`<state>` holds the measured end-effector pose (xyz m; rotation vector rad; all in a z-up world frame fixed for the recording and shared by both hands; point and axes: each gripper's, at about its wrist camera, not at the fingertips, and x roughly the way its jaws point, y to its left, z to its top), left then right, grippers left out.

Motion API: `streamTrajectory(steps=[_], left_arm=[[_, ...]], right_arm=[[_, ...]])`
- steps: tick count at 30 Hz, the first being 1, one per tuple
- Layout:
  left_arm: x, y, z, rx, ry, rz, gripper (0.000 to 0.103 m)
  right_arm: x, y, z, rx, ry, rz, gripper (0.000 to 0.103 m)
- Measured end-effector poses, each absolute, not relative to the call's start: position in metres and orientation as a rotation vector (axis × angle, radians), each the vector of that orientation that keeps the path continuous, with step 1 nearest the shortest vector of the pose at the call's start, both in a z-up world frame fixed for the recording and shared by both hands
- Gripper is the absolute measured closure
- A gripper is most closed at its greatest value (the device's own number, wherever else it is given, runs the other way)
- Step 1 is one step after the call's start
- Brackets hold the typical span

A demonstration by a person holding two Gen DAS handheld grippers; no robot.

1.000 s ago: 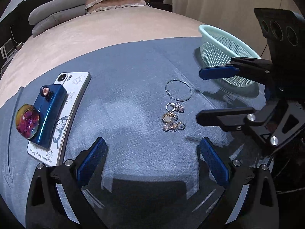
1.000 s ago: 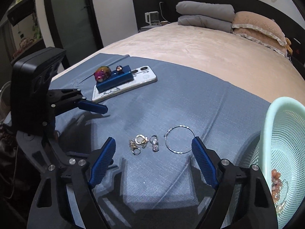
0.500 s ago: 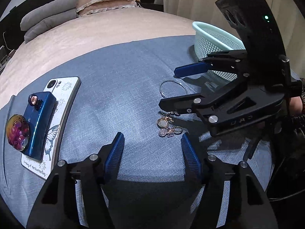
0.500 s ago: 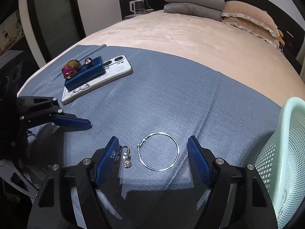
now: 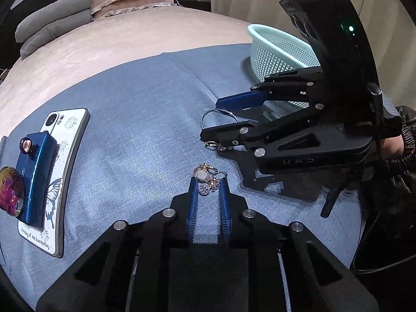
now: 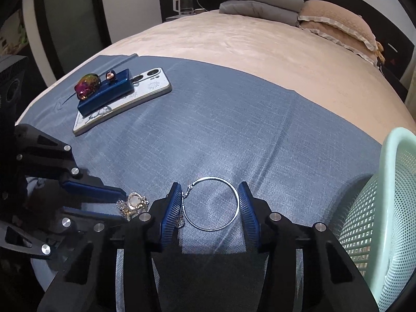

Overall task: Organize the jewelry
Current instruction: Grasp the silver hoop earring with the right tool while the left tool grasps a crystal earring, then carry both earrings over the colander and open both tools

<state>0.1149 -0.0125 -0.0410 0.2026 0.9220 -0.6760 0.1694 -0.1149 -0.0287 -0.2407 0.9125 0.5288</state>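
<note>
A cluster of gold earrings [image 5: 206, 179] lies on the blue cloth [image 5: 145, 119]. My left gripper [image 5: 208, 182] has closed to a narrow gap around the cluster's near end. A large silver hoop [image 6: 211, 204] lies flat between the fingers of my right gripper [image 6: 210, 205], which stands open around it, pads close to its rim. A small crystal earring [image 5: 219, 147] lies under the right gripper's lower finger. The earring cluster also shows in the right wrist view [image 6: 134, 204]. A mint mesh basket [image 5: 278, 49] stands at the cloth's right end.
A white phone [image 5: 66, 161] with a blue box [image 5: 33, 179] and an iridescent stone [image 5: 9, 195] on it lies at the left. Pillows [image 6: 335, 28] and folded grey bedding [image 6: 260, 2] lie at the head of the beige bed.
Both grippers have moved in and down onto the jewelry. The left jaws have narrowed around the gold cluster; the right jaws have narrowed around the hoop.
</note>
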Motion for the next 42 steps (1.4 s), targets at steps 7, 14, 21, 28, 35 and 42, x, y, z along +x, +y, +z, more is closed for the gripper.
streamTrajectory(steps=[7,14,21,28,35,42], left_arm=[[0.11,-0.01,-0.038,0.171,0.94,-0.632,0.094],[0.111,-0.006,-0.032,0.168,0.941,-0.597,0.094],[0.104,0.005,-0.015,0.148,0.916,-0.578,0.094],[0.092,-0.001,0.021,0.196,0.873,-0.568,0.094],[0.084,-0.023,0.067,0.277,0.805,-0.581,0.094],[0.093,-0.061,0.096,0.329,0.764,-0.626,0.094]], right_arm=[[0.163,-0.116,-0.023,-0.234,0.912,0.539,0.061],[0.152,-0.114,-0.005,-0.227,0.879,0.561,0.061],[0.144,-0.116,0.027,-0.228,0.82,0.572,0.061],[0.132,-0.135,0.067,-0.209,0.738,0.546,0.061],[0.117,-0.177,0.1,-0.169,0.666,0.483,0.061],[0.107,-0.228,0.113,-0.123,0.633,0.404,0.061]])
